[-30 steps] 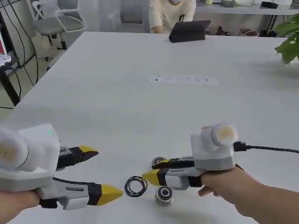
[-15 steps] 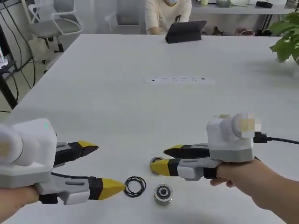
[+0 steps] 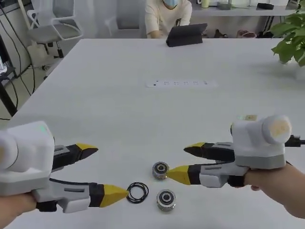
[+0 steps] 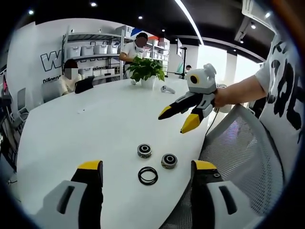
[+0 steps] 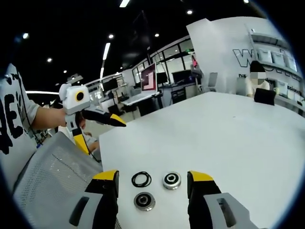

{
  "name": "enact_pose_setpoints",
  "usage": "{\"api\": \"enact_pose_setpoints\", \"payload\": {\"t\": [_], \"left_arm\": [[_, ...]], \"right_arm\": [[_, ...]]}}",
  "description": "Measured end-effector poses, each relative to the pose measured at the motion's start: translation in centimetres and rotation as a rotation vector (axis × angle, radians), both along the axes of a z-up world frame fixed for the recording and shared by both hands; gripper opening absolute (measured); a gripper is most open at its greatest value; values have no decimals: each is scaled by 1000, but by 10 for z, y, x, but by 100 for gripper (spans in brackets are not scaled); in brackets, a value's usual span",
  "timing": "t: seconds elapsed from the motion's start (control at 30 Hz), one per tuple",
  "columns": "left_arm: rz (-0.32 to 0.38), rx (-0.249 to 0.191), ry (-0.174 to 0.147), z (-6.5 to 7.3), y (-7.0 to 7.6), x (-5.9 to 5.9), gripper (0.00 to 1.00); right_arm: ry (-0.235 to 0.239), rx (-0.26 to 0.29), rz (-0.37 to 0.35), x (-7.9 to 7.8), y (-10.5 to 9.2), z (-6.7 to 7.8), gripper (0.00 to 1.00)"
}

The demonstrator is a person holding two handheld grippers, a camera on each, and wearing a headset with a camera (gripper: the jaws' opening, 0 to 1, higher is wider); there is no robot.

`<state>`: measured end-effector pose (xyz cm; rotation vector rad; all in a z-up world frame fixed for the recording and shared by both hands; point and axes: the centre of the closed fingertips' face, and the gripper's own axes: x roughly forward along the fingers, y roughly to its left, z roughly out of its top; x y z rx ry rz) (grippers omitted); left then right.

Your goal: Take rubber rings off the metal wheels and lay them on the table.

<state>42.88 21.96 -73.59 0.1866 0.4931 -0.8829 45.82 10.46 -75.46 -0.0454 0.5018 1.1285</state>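
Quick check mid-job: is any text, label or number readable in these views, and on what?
"W": big first letter of a wall sign; the rest is cut off by shelving.
Smaller line under it: too blurred to read.
Shirt print: large dark letters, cut off, unreadable.
Marks on the white strip: too small to read.

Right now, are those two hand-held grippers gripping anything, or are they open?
Left hand-held gripper: open, holding nothing.
Right hand-held gripper: open, holding nothing.
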Motion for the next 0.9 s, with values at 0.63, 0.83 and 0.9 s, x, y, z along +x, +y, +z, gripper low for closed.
{"api": "enact_pose_setpoints", "payload": {"t": [0.63,0.83,0.9], "left_arm": [[-3,17,-11,1,0,-5,76],[-10,32,-17,-2,1,-6,77],[-13,34,-17,-3,0,-7,77]], "right_arm": [[-74,-48,-13,-15,-30,7,74],[-90,-83,-23,-21,-41,3,77],[-94,-90,-24,-24,-45,3,78]]}}
